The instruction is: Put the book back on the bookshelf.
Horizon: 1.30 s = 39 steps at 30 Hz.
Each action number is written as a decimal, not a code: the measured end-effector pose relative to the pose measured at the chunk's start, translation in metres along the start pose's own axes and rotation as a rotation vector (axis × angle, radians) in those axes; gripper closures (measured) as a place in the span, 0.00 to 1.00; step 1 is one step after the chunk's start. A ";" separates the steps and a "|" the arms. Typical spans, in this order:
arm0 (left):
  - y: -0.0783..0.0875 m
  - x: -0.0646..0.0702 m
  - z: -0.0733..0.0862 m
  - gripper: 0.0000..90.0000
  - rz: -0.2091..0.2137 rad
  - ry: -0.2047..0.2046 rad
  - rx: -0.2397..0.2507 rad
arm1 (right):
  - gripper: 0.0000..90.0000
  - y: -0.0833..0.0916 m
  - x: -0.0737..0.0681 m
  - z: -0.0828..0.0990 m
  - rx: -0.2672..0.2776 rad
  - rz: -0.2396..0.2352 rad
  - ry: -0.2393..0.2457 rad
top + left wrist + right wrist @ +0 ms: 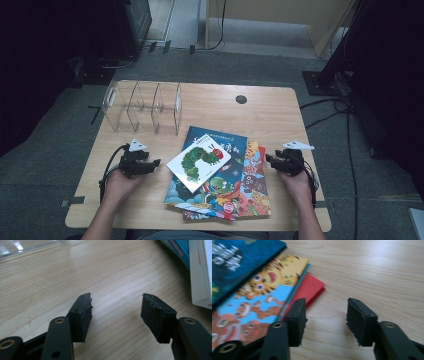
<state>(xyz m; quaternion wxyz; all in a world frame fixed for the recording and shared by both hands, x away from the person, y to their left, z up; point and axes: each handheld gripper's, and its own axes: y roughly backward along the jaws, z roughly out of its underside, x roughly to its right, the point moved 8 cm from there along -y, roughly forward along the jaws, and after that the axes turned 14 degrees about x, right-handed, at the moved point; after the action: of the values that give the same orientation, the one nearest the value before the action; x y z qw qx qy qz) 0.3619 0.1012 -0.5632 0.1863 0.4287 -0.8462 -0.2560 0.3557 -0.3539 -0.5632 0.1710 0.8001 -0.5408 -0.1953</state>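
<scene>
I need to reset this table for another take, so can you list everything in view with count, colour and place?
Table: one, light wood, centre of the carpeted floor.
File rack: one, clear plastic with dividers, far left of the table.
Books: a fanned pile, at least three, blue, orange and red covers, near centre.
Caterpillar book: one, white with a green caterpillar, on top of the pile.
Cable hole: one, dark, far middle of the table.
Left tool: one, black, jaws open and empty, left of the pile.
Right tool: one, black, jaws open and empty, at the pile's right edge.

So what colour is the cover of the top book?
White, with a green caterpillar; the top book shows best in the high view.
</scene>
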 end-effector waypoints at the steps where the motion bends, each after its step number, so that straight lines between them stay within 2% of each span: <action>1: 0.001 0.001 -0.001 0.52 0.015 0.003 -0.010 | 0.59 0.001 -0.002 -0.002 0.007 -0.011 -0.004; 2: 0.003 0.004 -0.004 0.55 0.036 0.026 -0.017 | 0.65 0.003 -0.007 -0.005 0.007 -0.020 -0.002; 3: 0.003 0.005 -0.005 0.57 0.042 0.031 -0.018 | 0.67 0.004 -0.009 -0.006 0.007 -0.025 0.003; 7: 0.008 0.006 -0.012 0.56 0.044 0.040 -0.023 | 0.79 0.007 -0.020 -0.011 0.007 -0.058 0.014; 8: 0.008 0.006 -0.012 0.55 0.044 0.040 -0.023 | 0.79 0.007 -0.020 -0.011 0.007 -0.058 0.014; 10: 0.009 0.006 -0.016 0.53 0.048 0.040 -0.021 | 0.87 0.008 -0.028 -0.014 0.003 -0.073 0.014; 11: 0.009 0.006 -0.018 0.53 0.052 0.050 -0.022 | 0.87 0.008 -0.028 -0.014 0.003 -0.073 0.014; 12: 0.010 0.006 -0.020 0.54 0.055 0.055 -0.023 | 0.91 0.009 -0.032 -0.017 0.000 -0.085 0.012; 17: 0.012 0.005 -0.030 0.59 0.062 0.039 -0.023 | 1.00 0.010 -0.044 -0.020 -0.010 -0.108 0.014; 19: 0.011 0.004 -0.034 0.62 0.070 0.042 -0.028 | 1.00 0.010 -0.050 -0.022 -0.017 -0.119 0.017; 23: 0.010 0.006 -0.040 0.74 0.101 0.062 -0.058 | 1.00 0.008 -0.067 -0.026 -0.017 -0.169 0.016; 28: 0.008 0.014 -0.044 0.79 0.134 0.033 -0.071 | 1.00 0.003 -0.078 -0.031 -0.021 -0.202 0.028; 30: 0.004 0.019 -0.046 0.83 0.154 0.014 -0.086 | 1.00 -0.003 -0.089 -0.035 -0.031 -0.225 0.046; 34: 0.001 0.021 -0.050 0.87 0.174 0.025 -0.077 | 1.00 -0.008 -0.097 -0.040 -0.031 -0.243 0.060; 39: -0.001 0.028 -0.048 0.92 0.198 0.008 -0.086 | 1.00 -0.020 -0.111 -0.039 -0.051 -0.275 0.067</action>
<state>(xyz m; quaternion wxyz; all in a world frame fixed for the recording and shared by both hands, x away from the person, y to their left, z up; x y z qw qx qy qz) 0.3730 0.0646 -0.5229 0.2323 0.3356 -0.8719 -0.2706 0.3532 -0.2405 -0.5249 0.1809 0.8681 -0.4149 -0.2039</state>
